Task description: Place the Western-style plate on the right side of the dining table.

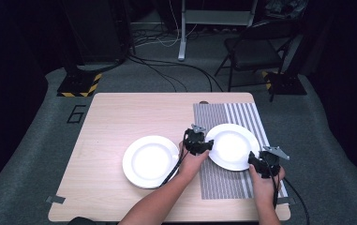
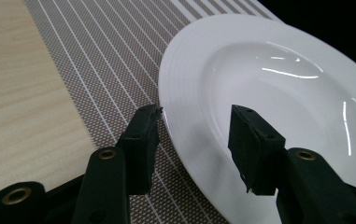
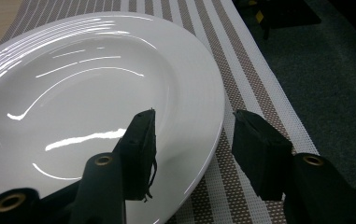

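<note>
A white plate (image 1: 232, 146) lies on a striped placemat (image 1: 223, 183) at the table's right. A second white plate (image 1: 150, 161) sits on the bare wood to its left. My left gripper (image 1: 209, 144) is at the left rim of the plate on the mat. In the left gripper view that plate (image 2: 269, 84) has its rim between the spread jaws of the open gripper (image 2: 197, 112). My right gripper (image 1: 253, 159) is at the plate's near right rim. In the right gripper view the open gripper (image 3: 194, 114) straddles the plate (image 3: 96, 93) rim, one jaw above the plate and one over the placemat (image 3: 255, 70).
The wooden table (image 1: 120, 117) stands on grey carpet. The placemat's right edge runs close to the table's right edge. A folding chair (image 1: 256, 51) and cables lie beyond the far side. Both forearms come in from the bottom.
</note>
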Demonstrator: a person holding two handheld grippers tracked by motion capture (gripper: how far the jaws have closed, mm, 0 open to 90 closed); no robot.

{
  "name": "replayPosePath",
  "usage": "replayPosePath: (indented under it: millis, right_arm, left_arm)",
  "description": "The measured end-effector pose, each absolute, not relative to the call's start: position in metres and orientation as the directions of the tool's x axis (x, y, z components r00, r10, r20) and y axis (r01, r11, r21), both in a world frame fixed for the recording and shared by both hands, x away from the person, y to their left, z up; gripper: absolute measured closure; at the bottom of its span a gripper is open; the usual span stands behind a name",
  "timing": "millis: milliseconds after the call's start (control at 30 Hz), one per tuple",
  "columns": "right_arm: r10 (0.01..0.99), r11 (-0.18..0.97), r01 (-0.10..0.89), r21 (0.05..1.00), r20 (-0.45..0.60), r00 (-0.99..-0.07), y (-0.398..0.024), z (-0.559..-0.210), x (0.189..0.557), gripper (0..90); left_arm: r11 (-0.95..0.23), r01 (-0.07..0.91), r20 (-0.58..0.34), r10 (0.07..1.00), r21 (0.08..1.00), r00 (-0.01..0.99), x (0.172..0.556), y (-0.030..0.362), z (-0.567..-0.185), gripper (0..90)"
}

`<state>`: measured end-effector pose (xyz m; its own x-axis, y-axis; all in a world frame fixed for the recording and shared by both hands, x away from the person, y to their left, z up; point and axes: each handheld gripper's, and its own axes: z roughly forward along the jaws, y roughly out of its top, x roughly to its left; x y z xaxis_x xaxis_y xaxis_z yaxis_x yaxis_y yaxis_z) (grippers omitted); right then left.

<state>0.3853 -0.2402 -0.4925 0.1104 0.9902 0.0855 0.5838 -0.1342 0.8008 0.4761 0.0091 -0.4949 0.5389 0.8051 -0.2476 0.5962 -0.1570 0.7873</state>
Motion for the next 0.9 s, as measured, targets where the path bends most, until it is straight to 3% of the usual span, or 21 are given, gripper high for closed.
replayPosePath:
  millis: [533,900]
  right_arm:
    - [0.996,-0.048,0.576,0.816,0.086,-0.038,-0.215,-0.470,0.379,44.8]
    - [0.991,-0.028,0.568,0.822,0.098,-0.092,-0.200,-0.461,0.381,43.2]
  left_arm:
    - [-0.186,0.568,-0.225,0.786,0.801,0.575,0.470,0.043,-0.469,49.6]
    - [-0.192,0.545,-0.194,0.797,0.816,0.572,0.465,0.076,-0.452,46.8]
